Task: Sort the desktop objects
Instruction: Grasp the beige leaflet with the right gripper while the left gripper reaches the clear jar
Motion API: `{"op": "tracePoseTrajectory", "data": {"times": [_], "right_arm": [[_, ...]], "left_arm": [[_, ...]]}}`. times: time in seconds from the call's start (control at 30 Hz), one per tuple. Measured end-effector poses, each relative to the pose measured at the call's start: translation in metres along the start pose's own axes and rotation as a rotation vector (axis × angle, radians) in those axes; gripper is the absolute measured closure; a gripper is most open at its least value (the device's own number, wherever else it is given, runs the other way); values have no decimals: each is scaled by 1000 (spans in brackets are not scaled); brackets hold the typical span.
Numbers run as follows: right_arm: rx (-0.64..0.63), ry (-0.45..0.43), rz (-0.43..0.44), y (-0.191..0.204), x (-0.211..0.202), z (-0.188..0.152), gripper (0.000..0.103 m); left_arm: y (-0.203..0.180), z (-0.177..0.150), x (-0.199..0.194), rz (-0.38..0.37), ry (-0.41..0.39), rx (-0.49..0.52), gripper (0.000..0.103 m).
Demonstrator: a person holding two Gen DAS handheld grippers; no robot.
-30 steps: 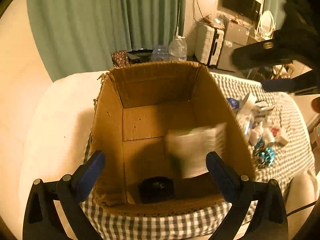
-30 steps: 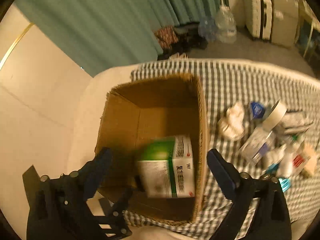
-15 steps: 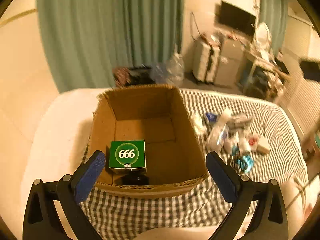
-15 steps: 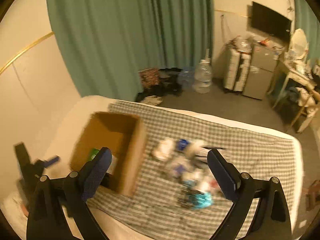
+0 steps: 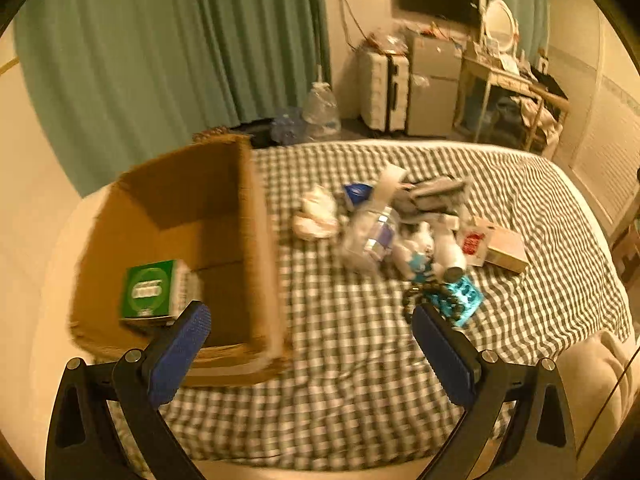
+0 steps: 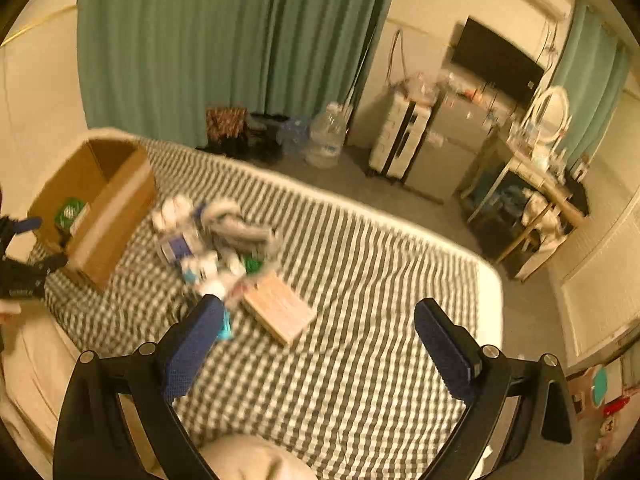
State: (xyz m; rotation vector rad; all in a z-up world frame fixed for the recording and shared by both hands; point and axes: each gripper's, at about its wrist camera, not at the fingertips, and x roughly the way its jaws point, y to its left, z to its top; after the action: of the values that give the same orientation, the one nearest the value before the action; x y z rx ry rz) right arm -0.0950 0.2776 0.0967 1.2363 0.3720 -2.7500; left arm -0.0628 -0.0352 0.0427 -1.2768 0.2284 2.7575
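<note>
An open cardboard box point(image 5: 256, 240) point(image 6: 112, 216) stands on the checked cloth at the left, with a green-and-white carton point(image 5: 154, 290) point(image 6: 70, 212) inside it. A heap of small items point(image 5: 400, 232) point(image 6: 216, 240) lies to its right: a clear bottle point(image 5: 370, 236), white wads point(image 5: 316, 216), a flat tan box point(image 5: 504, 246) point(image 6: 278, 312), a turquoise packet point(image 5: 460, 300). My left gripper point(image 5: 310, 330) is open and empty above the cloth near the box's front right corner. My right gripper point(image 6: 316, 326) is open and empty, back from the heap, over the tan box.
The checked cloth point(image 5: 360, 360) point(image 6: 360, 340) covers a bed. Beyond its far edge are green curtains point(image 5: 180, 40), water jugs point(image 5: 320, 108), a white suitcase point(image 5: 382, 88), a small fridge point(image 5: 432, 88) and a cluttered desk point(image 6: 532, 176). The left gripper shows at the right wrist view's left edge point(image 6: 20, 264).
The green carton fell from the right gripper into the box and rests there. Both grippers have pulled back and swung right, so the heap is now in front of them.
</note>
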Motion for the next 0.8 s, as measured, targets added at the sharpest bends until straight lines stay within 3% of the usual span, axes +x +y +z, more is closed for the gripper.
{"op": "tracePoseTrajectory", "data": {"times": [0.27,0.37,0.53,0.67,0.8], "right_arm": [[-122,120,145,-5,81,-27,6],[-209,184,158,8,120,-29,6],[-245,250,230,17,177,-29,6],[-271,286,287,27,219,-22,7],[-279,324,282,35,256,-21,7]], "left_arm": [[-54,26,64,4,55,103,0],[-55,33,99,30,110,72,0],[-47,36,160,34,201,5,0],[-49,40,187,-27,201,69,0],[-44,47,195,-112,137,84,0]]}}
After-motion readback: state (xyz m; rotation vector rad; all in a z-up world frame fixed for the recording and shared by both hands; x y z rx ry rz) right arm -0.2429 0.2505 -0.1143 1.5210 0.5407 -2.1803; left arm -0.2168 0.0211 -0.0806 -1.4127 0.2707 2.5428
